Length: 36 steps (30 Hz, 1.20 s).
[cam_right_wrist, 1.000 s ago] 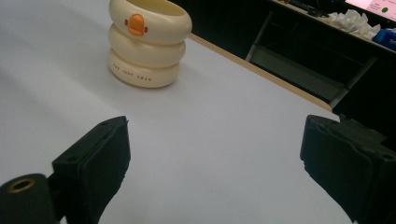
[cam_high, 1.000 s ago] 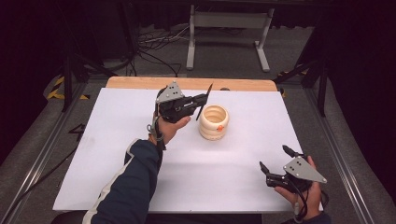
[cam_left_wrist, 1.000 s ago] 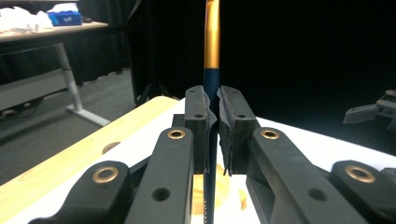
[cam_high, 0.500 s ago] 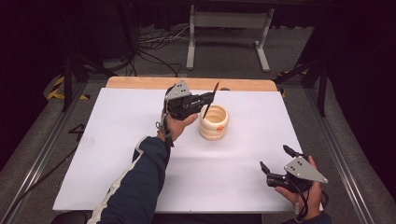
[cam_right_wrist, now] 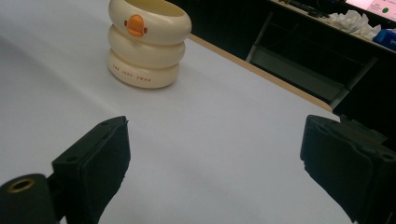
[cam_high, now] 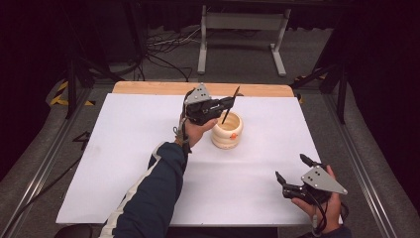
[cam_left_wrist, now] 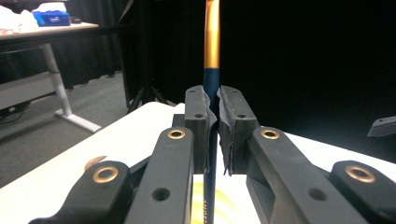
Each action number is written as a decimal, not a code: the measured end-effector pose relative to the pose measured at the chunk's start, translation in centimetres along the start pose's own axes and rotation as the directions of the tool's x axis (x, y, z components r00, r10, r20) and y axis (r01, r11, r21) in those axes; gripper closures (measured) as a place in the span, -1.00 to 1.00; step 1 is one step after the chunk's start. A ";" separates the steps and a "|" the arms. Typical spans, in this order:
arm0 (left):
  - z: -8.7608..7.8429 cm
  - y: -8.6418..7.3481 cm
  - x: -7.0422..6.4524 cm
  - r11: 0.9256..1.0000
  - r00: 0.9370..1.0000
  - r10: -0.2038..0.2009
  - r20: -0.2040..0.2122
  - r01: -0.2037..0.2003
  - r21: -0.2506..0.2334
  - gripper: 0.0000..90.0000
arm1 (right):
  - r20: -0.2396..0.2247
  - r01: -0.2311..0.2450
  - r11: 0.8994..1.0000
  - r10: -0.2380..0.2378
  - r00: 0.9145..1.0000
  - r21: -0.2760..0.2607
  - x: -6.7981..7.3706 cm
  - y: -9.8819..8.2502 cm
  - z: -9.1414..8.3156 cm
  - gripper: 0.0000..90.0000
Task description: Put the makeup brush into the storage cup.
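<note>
- Gripping a slim pen (cam_left_wrist: 211, 88), the left tongs (cam_high: 225, 102) are closed tight on it; in the left gripper view the black jaws, with their ragged-edged pads and brass-ringed pivots, pinch a dark blue barrel that runs up into a glossy orange-gold section.
- In the high view the pen (cam_high: 230, 105) shows as a thin dark stick, tilted, its lower end dipping inside the mouth of the cup, its upper end rising above the tongs.
- A grey three-cornered plate caps the left tongs, and a dark sleeve with a pale stripe leads back to the near edge of the tabletop (cam_high: 124, 148).
- The cup (cam_high: 227, 130) stands upright near the middle of the far half of the tabletop, just beside the left hand. It is cream, smooth and glossy, shaped like three stacked rounded rings, with a small orange beak-like mark (cam_right_wrist: 136, 25) on the top ring and tiny lettering on the bottom ring.
- The tabletop is matte white with a light wooden strip along its far edge.
- The right tongs (cam_high: 291, 173) sit at the near right corner, well apart from the cup, jaws wide apart and holding nothing; their flat black pads look rubbery.
</note>
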<state>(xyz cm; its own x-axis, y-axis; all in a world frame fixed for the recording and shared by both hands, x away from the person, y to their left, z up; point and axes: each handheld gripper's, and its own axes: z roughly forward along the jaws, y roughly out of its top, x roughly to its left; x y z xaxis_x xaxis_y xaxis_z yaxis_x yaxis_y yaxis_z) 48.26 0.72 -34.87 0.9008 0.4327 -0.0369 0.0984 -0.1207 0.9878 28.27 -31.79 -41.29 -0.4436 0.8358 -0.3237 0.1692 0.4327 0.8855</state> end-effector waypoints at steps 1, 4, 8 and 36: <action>0.3 0.0 0.0 1.000 1.000 -0.001 -0.004 0.001 0.005 0.83 | 0.000 0.001 1.000 -0.001 1.000 -0.001 0.0 0.0 0.0 -0.80; 0.8 -0.1 0.0 1.000 1.000 0.007 0.000 -0.007 0.010 0.83 | -0.001 0.002 1.000 -0.002 1.000 -0.002 0.0 0.0 0.0 -0.80; 1.4 -0.7 0.4 1.000 1.000 0.001 -0.007 -0.001 0.010 0.83 | -0.004 0.004 1.000 -0.004 1.000 -0.002 0.1 0.1 0.0 -0.80; 2.4 -4.0 0.5 0.998 1.000 -0.016 -0.008 0.016 0.059 0.83 | -0.016 -0.014 1.000 0.014 1.000 -0.005 -0.1 -0.1 0.0 -0.80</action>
<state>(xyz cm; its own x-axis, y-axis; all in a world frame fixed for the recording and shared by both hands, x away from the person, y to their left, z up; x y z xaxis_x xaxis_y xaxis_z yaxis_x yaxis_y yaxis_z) 49.35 -0.75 -39.21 0.8957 0.4418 -0.0510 0.1378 -0.1667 0.9763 28.32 -31.85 -41.33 -0.4551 0.8362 -0.3059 0.1709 0.4192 0.8917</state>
